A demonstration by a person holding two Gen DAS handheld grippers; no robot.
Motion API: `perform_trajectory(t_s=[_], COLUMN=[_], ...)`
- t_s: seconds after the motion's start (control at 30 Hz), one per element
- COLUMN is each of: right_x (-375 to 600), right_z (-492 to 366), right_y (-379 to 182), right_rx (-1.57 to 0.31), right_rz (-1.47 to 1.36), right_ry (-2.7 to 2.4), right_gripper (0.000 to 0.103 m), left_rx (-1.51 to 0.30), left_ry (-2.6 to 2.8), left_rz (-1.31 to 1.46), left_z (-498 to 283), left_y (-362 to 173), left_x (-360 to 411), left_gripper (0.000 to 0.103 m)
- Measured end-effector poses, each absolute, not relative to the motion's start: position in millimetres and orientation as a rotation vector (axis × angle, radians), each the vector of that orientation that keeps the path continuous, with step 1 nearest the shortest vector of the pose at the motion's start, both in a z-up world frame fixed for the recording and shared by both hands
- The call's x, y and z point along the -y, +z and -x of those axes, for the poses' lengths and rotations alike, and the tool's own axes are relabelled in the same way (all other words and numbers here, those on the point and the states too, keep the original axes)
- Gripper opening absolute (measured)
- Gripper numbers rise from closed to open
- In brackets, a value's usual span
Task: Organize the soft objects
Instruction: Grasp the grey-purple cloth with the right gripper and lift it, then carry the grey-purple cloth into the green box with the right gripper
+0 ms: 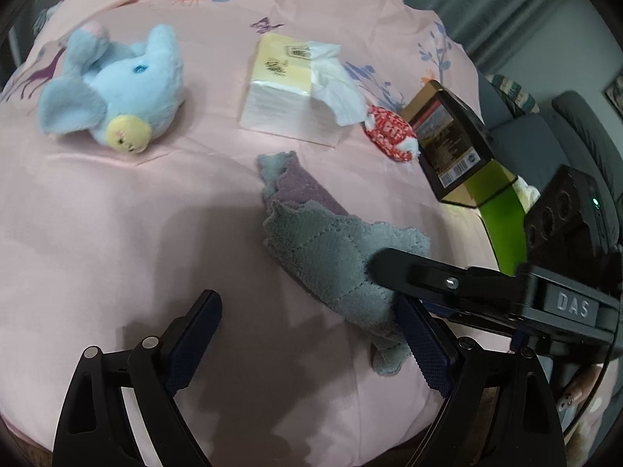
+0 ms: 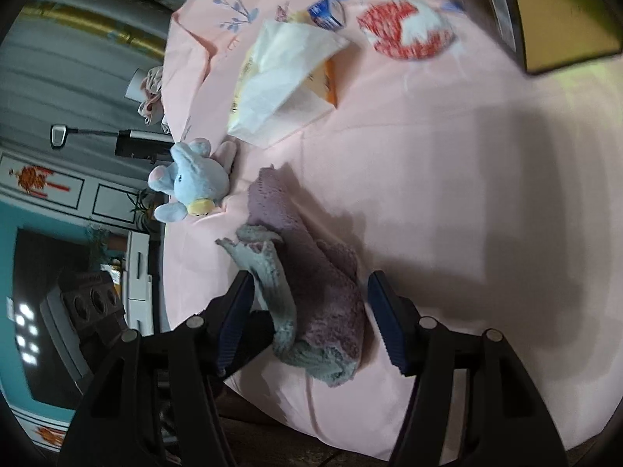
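Nearest my left tool (image 1: 307,334), at the bottom of its view, its two blue-padded fingers stand wide apart and released over the pink sheet (image 1: 117,233); the right-hand pad sits against the near end of the grey-and-purple cloth (image 1: 331,257), the other well clear of it. That cloth lies crumpled in the middle of the frame, its grey fleece side up and a purple fold showing toward the top. My right tool (image 1: 393,264) reaches in from the right edge, one dark finger lying over the cloth.

From the right wrist view, my right tool (image 2: 311,303) has its fingers on either side of the cloth (image 2: 311,295), which bunches between them; the pads are parted and not pressing, so nothing is grasped.

Upper left in the left view, a blue plush elephant (image 1: 117,89) lies on its side. An opened tissue pack (image 1: 288,89) sits at upper centre with a tissue pulled out. Just right of it lies a red-and-white wrapped item (image 1: 389,132), touching a dark, gold-edged box (image 1: 451,144) at the right.
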State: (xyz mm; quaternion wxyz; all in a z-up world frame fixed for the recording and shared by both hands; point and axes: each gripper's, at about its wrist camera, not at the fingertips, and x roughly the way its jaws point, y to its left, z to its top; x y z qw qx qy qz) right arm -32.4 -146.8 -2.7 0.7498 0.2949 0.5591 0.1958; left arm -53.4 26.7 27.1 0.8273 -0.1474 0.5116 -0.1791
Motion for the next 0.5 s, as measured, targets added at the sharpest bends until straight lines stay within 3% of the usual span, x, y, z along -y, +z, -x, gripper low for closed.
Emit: perform_trajectory(t_s=[0.1, 0.23, 0.5], right_x=[146, 146, 159], right_z=[31, 31, 39], right_y=[-4, -6, 12], right_rx=[-1.22, -1.217, -1.15], right_rz=[-0.646, -0.661, -0.704], right_ry=[0.433, 0.453, 0.507], right_gripper=[0.047, 0.033, 0.031], left_rx=[-1.087, -1.089, -1.003], left_ry=[-0.408, -0.476, -0.483], left_rz=[0.31, 0.316, 0.221], left_z=[52, 52, 66], left_y=[26, 27, 54], left_x=[-22, -11, 7], left_gripper=[0.074, 0.037, 0.035])
